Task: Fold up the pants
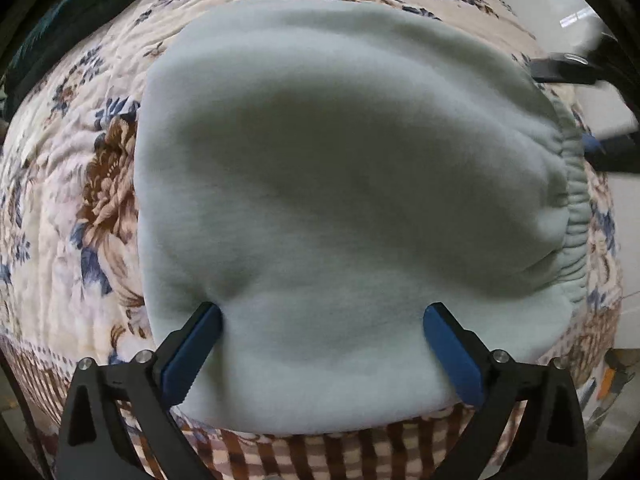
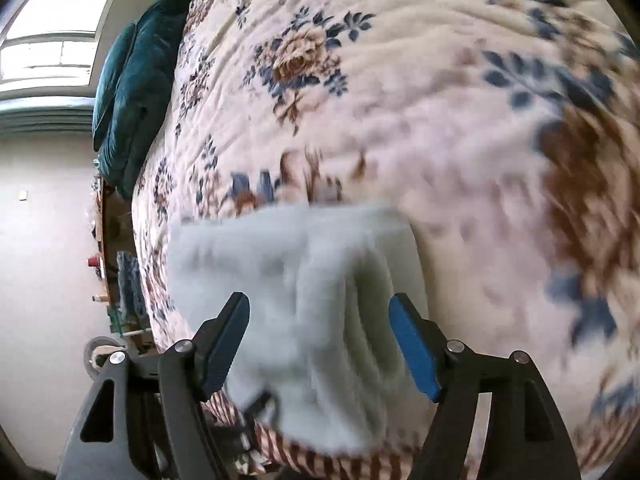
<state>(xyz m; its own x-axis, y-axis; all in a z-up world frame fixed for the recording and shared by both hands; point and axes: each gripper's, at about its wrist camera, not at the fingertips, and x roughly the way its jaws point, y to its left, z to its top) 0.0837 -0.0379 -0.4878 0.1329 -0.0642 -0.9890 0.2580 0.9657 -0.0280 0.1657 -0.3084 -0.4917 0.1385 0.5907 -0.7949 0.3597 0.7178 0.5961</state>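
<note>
Lying folded on a floral quilt [image 1: 80, 184] near its checked border [image 1: 304, 456]: pale green pants [image 1: 320, 184], waistband at right. Spreading wide over the near fold, gripping nothing: left claw [image 1: 322, 344]. Standing open around a blurred pants edge [image 2: 304, 280]: right claw [image 2: 320, 340]. Resting at the far bed edge: teal pillow [image 2: 136, 80].

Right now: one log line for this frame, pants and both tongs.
pants: folded, on floral quilt | left tongs: open, straddling pants edge | right tongs: open, over waistband end, view blurred
</note>
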